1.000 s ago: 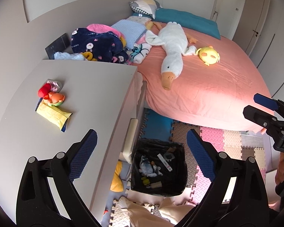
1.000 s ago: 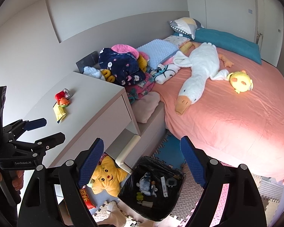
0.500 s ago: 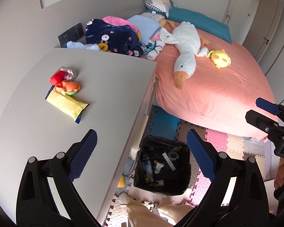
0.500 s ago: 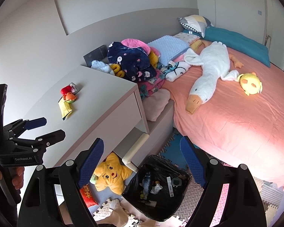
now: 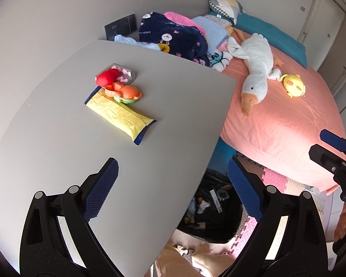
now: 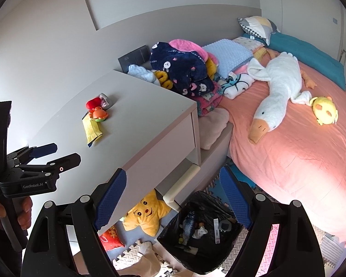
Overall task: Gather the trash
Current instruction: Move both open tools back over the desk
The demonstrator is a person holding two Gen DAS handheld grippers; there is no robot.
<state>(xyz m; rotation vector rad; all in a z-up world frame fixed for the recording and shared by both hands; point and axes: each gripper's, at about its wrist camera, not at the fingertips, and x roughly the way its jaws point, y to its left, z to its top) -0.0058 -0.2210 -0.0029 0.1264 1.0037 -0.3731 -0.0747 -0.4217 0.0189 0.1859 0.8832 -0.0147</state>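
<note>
Although the black-lined trash bin (image 6: 201,233) on the floor already holds several scraps, the job looks only partly done: a yellow wrapper (image 5: 121,115) with blue crimped ends lies on the grey worktop (image 5: 173,106), touching an orange-and-green plastic toy (image 5: 124,93), with a red piece (image 5: 107,76) and a small printed packet (image 5: 126,73) just behind. Whether all of these count as trash I cannot tell; the wrapper surely does. Both grippers are empty, with jaws spread wide: the left gripper (image 5: 173,189) hangs over the worktop's near edge, and the right gripper (image 6: 173,196) sits above the bin. Beside the worktop stands a bed (image 6: 288,150) in a pink sheet, bearing a plush goose (image 6: 276,92), a yellow chick toy (image 6: 324,110) and heaped blankets (image 6: 184,69). Foam puzzle mats (image 5: 276,180) cover the floor, and a star plush (image 6: 147,212) lies under the worktop.
</note>
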